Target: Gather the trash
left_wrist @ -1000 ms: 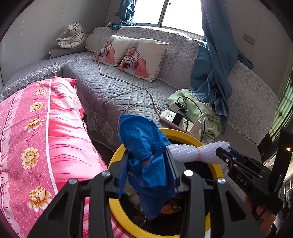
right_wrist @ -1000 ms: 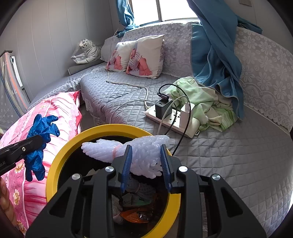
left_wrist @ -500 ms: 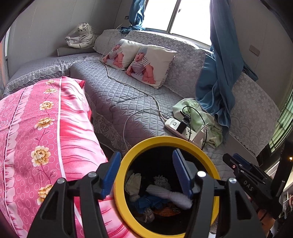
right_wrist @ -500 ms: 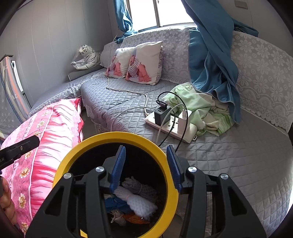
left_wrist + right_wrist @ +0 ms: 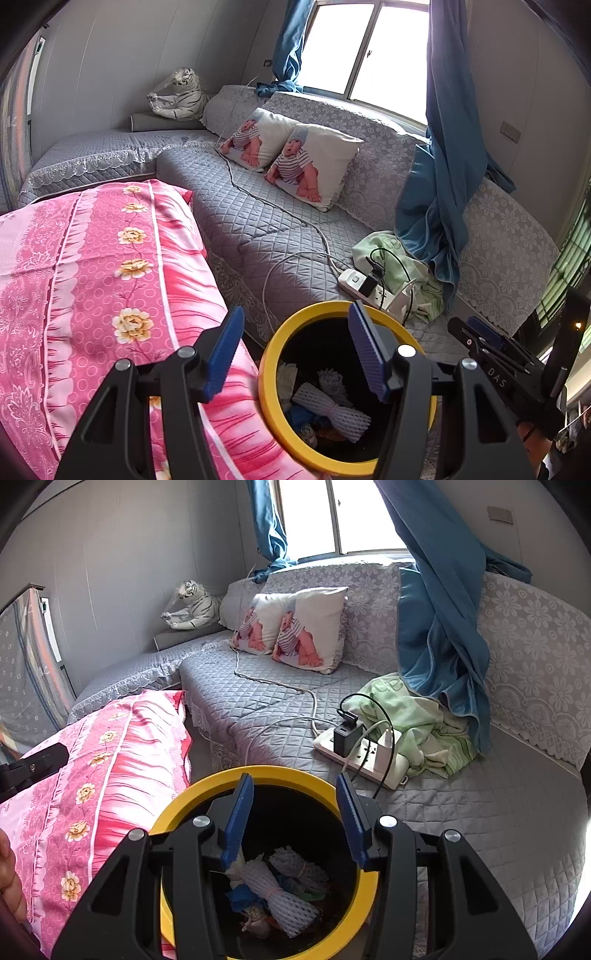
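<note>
A black trash bin with a yellow rim (image 5: 271, 398) (image 5: 258, 773) stands between the pink bedding and the grey sofa. Inside lie white foam-net rolls (image 5: 332, 411) (image 5: 279, 897) and a blue glove (image 5: 295, 415) (image 5: 240, 895) among other trash. My left gripper (image 5: 295, 352) is open and empty above the bin's left rim. My right gripper (image 5: 293, 816) is open and empty over the bin mouth. The right gripper's tip also shows in the left wrist view (image 5: 480, 341).
Pink floral bedding (image 5: 92, 280) lies left of the bin. A white power strip with chargers and cables (image 5: 364, 751) sits on the grey quilted sofa (image 5: 258, 705), beside a green cloth (image 5: 417, 716). Two baby-print pillows (image 5: 291, 158) and a blue curtain (image 5: 439, 627) are behind.
Both grippers opened. The blue glove and the white foam-net roll dropped into the bin. Both grippers then lifted back a little from the bin.
</note>
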Tool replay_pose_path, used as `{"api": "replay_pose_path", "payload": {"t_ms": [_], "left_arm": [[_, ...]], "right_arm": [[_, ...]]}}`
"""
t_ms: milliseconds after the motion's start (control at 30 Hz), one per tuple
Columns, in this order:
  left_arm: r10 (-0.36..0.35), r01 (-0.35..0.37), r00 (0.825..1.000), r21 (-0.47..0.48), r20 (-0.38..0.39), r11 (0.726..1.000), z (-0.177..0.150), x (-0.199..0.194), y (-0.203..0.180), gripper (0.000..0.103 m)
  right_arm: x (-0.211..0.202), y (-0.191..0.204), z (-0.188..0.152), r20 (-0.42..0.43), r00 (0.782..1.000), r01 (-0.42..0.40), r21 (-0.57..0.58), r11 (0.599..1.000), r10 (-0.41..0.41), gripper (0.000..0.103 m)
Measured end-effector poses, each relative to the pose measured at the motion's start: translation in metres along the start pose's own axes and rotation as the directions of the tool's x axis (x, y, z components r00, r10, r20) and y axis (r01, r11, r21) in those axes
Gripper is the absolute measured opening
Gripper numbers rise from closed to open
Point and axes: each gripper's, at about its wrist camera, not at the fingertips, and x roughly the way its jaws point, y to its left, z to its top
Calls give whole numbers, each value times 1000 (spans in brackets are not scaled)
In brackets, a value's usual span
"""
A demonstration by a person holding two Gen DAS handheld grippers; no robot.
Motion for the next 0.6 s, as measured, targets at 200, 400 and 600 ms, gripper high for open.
{"api": "replay_pose_path", "payload": {"t_ms": [200,400,600], "left_arm": [[72,-71,995,-16,65,997,1,-52,30,56],[151,-145,978,-49,147,988,-5,-114,71,56],[259,-244,943,-95,210,965,-18,-177,108,56]], "right_arm": [[-25,38,8,43,996,-72,-50,996,74,44],[-52,85,11,74,981,-168,-115,979,177,44],[-78,136,9,89,953,-268,-189,945,288,45]]}}
